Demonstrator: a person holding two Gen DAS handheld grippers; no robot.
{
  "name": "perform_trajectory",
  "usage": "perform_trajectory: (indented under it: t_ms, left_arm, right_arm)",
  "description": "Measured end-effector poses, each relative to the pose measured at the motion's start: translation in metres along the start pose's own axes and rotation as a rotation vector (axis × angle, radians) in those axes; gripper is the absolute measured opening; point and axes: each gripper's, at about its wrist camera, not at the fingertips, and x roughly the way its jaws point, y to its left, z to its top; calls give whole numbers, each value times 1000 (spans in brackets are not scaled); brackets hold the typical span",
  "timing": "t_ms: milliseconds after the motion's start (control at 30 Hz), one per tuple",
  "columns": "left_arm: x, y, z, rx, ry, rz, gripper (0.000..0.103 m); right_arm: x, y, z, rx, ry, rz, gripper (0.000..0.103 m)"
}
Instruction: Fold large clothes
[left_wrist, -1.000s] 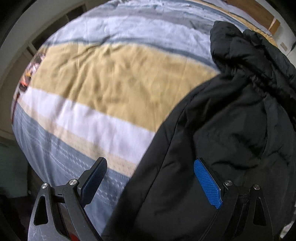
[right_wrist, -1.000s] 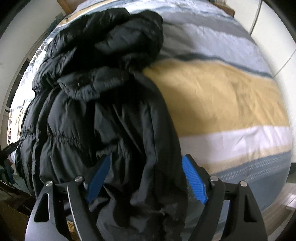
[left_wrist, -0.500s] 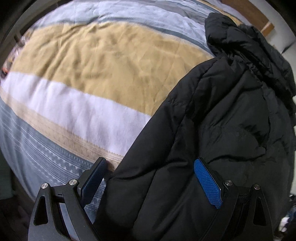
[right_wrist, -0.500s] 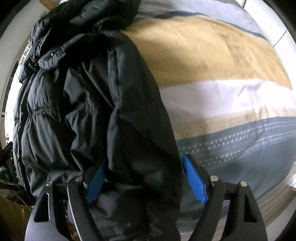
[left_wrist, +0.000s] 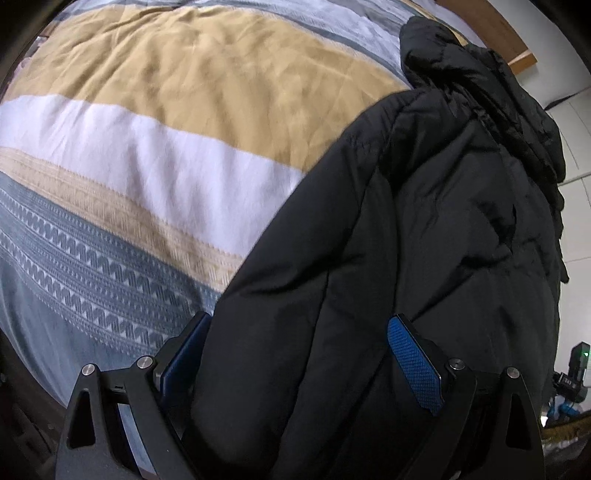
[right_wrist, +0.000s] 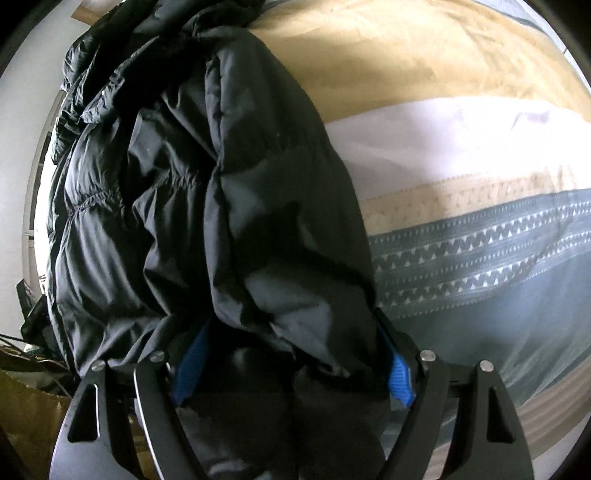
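While draped over striped duvet (left_wrist: 155, 155), black puffer jacket (left_wrist: 424, 229) lies bunched, creased.

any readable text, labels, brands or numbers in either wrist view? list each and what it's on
None readable.
The black jacket shows no visible logo or tag in either view.
The striped bedcover carries only a woven zigzag pattern, no lettering.
The dark device with a green light at the left view's right edge is too small and blurred to read.

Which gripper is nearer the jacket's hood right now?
Hard to call. The hood bunches at the far end in both views; left gripper and right gripper both straddle the jacket's near end.
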Motion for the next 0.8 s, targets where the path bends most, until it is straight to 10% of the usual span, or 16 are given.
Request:
perform_trajectory:
  t_ms: [200,300,367,533,800]
  left_arm:
    - [2,-11,-9,4,64,-39,83]
    - [-3,-18,-8,-9,94,-75,50]
    - [-6,-21,-7,-26,113,-137,18]
    - [-14,-50,1,15,122,-146,8]
    - [-39,-85,43,62,40,-158,7]
  right_arm:
    - [9,-8,-9,31,47,61,79]
    - [14,-12,-8,56,70,102,67]
    - [14,-13,-9,67,78,136,41]
    - [-3,2,3,35,70,156,14]
    - [-55,33,42,-25,-66,124,11]
